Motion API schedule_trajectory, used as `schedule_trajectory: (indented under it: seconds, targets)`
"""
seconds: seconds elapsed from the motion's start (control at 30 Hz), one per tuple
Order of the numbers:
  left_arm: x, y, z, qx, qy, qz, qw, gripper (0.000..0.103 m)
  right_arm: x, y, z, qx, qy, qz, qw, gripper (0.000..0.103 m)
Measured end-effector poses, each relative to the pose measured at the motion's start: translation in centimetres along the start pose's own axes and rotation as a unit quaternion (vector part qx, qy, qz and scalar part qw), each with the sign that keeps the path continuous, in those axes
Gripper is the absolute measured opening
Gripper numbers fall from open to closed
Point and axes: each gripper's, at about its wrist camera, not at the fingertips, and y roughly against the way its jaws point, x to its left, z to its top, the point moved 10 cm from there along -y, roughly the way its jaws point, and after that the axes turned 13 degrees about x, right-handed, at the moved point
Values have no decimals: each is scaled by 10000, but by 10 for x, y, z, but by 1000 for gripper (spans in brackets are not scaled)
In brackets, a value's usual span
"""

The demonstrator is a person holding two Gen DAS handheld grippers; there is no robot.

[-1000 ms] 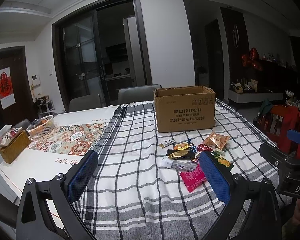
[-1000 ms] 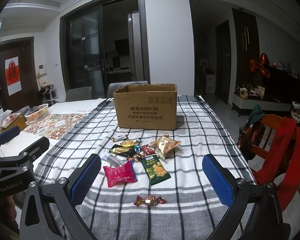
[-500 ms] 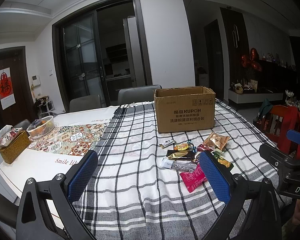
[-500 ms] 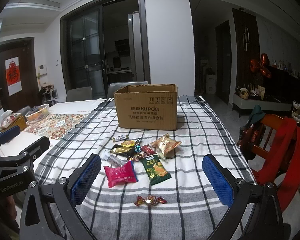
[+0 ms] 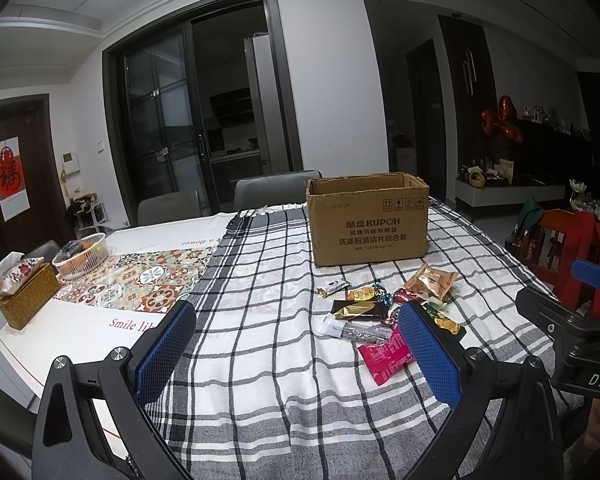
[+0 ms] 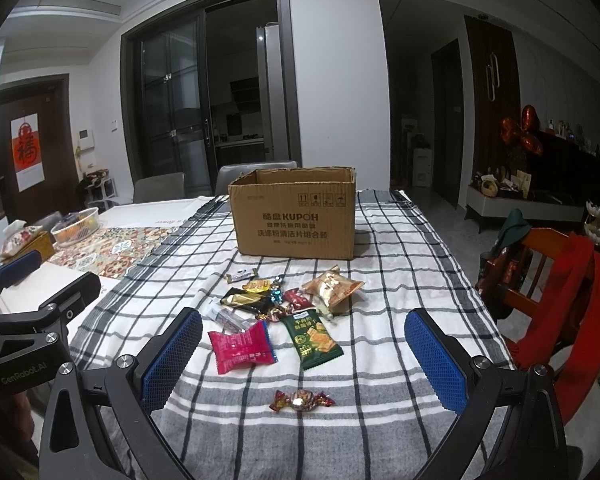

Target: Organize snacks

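Dim dining room, glass doors dark behind, and a black-and-white checked tablecloth (image 6: pixel 400 280) covered the near end of the table. Low over it, the right gripper (image 6: pixel 304 356) hung with its blue-padded fingers (image 6: pixel 172 356) spread wide and nothing between them; the left gripper (image 5: pixel 296 354) was equally wide apart and empty, hovering beside the pile. Closest to the right one lay a small red-and-gold twisted candy (image 6: pixel 302 400), alone on the cloth, then a pink foil snack packet (image 6: pixel 242 346) and a green biscuit packet (image 6: pixel 312 338) side by side. Beyond those sat a tight huddle: a black-and-gold bar wrapper (image 6: pixel 246 300), a clear plastic sachet (image 6: pixel 228 318), a puffy orange-gold snack bag (image 6: pixel 332 286) and several little sweets touching one another. My worry was that flat foil packets give the pads little to bite; a shallow pinch could skate off or bunch the cloth, and reaching into the huddle might drag neighbours along. The open brown cardboard box (image 6: pixel 296 220) stood behind the pile, the likely destination, its tall front wall needing clearance on any carry. Off to the left, well apart, were a patterned table runner (image 5: pixel 140 280), a white wire basket (image 5: pixel 82 256) and a woven tissue box (image 5: pixel 26 300); a red garment draped on a wooden chair (image 6: pixel 572 292) crowded the right edge.
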Motion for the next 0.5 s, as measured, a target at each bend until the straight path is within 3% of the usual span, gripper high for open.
schedule_trajectory:
  seconds: [0.5]
  targets:
    - [-8,-7,5,83,-123,-99,9998,103,10,-5,-6,109,1,31,9999,102]
